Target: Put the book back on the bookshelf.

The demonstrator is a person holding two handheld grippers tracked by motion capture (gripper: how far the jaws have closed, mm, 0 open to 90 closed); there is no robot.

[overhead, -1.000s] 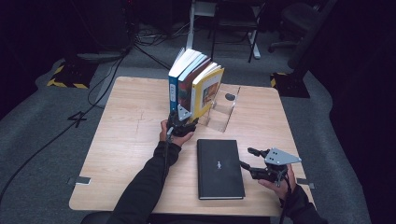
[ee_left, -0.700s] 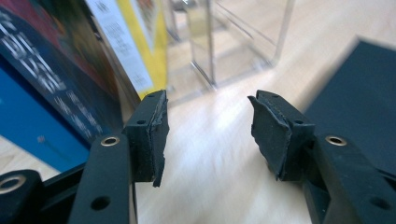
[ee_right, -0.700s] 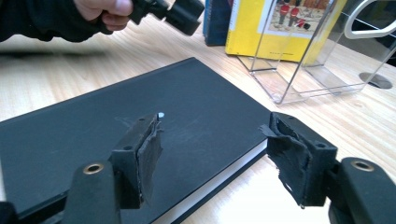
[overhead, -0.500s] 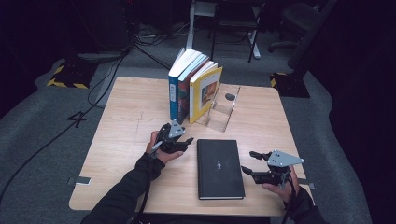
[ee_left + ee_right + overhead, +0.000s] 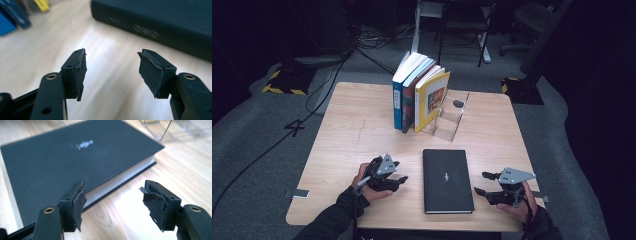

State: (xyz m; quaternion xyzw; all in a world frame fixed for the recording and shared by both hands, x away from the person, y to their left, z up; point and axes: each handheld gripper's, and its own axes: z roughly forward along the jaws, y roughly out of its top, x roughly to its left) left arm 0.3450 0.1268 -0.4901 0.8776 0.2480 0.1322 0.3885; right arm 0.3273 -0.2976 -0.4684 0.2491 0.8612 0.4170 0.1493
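At the near edge of the pale wooden table (image 5: 352,125), the left gripper (image 5: 397,181) sits low just left of the flat black hardcover book (image 5: 447,180). Its jaws have just been opening and stand apart with only bare tabletop between them. In the left gripper view the book's spine (image 5: 155,27) has lettering too blurred to read. The right gripper (image 5: 484,184), just right of the book, is released too, nothing between its pads (image 5: 80,202); the book's page edge lies close ahead. Farther back, a row of upright books (image 5: 419,95) leans against a clear plastic bookend (image 5: 452,117), whose outline is hard to trace.
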